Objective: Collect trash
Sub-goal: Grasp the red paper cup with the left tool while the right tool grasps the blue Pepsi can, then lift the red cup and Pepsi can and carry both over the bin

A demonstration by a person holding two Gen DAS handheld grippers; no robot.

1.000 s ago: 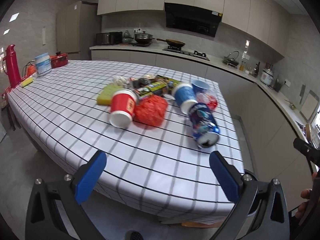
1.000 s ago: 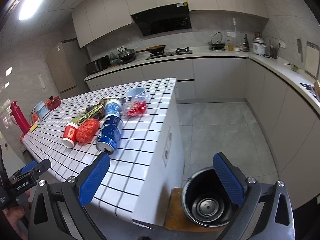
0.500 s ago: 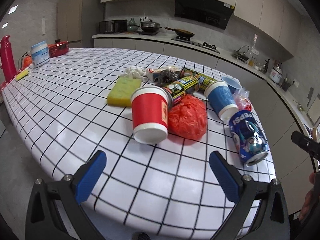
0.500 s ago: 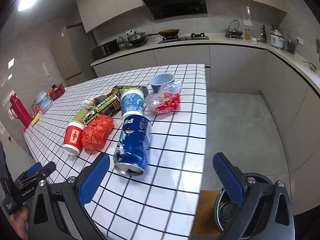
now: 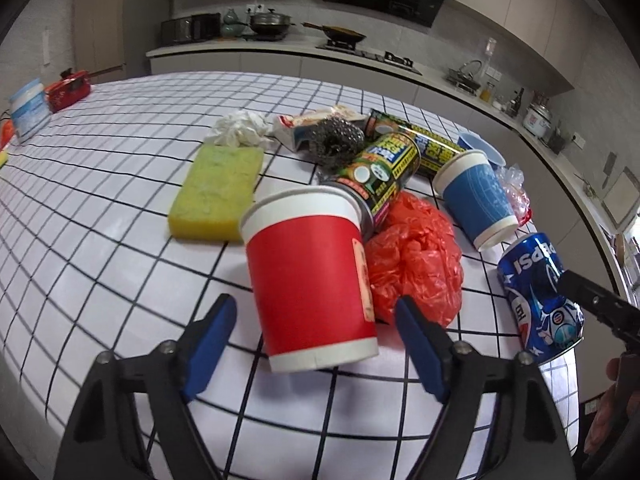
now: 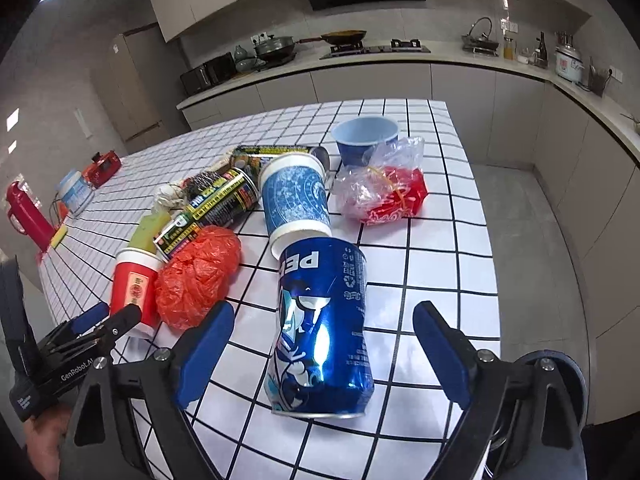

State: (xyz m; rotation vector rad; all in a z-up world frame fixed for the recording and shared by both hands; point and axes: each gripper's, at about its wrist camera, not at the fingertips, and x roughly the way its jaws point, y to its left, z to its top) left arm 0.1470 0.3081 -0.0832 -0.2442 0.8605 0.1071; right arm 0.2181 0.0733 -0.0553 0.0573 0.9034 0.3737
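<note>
Red paper cup with a white rim [image 5: 312, 280] lies on its side in the lower centre of the left wrist view, on the white tablecloth with a black grid [image 5: 100, 208]. The left gripper [image 5: 316, 340] has its blue pads on either side of the cup's base, jaws closing but not yet pressing on it. A crumpled orange-red plastic bag [image 5: 416, 256] touches the cup's right side, and a yellow-green sponge [image 5: 218, 188] lies to its upper left.

In the right wrist view, a dented blue Pepsi can [image 6: 322, 328] lies in the lower centre between the blue pads of the right gripper [image 6: 324, 354], whose jaws are closing with clear gaps on both sides. A blue patterned paper cup [image 6: 296, 204] touches the can's far end.
</note>
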